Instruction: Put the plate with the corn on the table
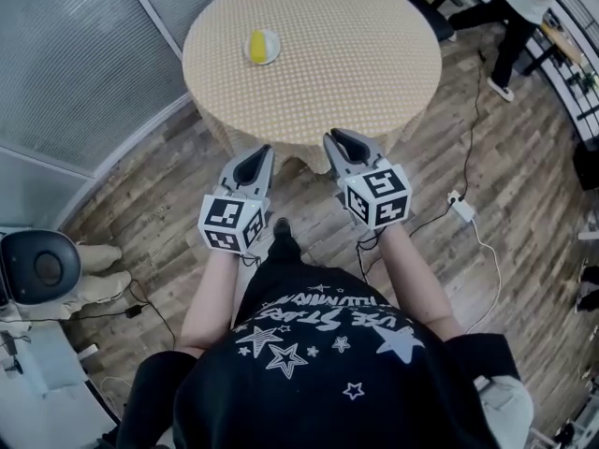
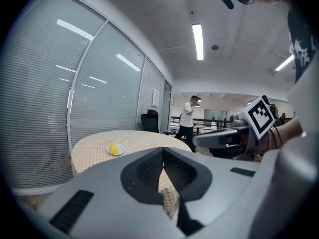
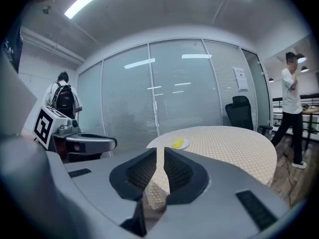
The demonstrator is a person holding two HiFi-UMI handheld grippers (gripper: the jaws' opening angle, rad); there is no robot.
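Yellow corn (image 1: 256, 46) lies on a small white plate (image 1: 272, 37), which rests on the round table (image 1: 346, 54) with its checked cloth, toward the far-left side. The left gripper (image 1: 265, 151) and right gripper (image 1: 333, 137) hang off the near table edge, well apart from the plate. The left jaws are pressed together; the right show only a thin slit; both are empty. Placing looks done, release included. Any further move is probably just keeping clear. A re-grab would mean opening up and reaching across the table.
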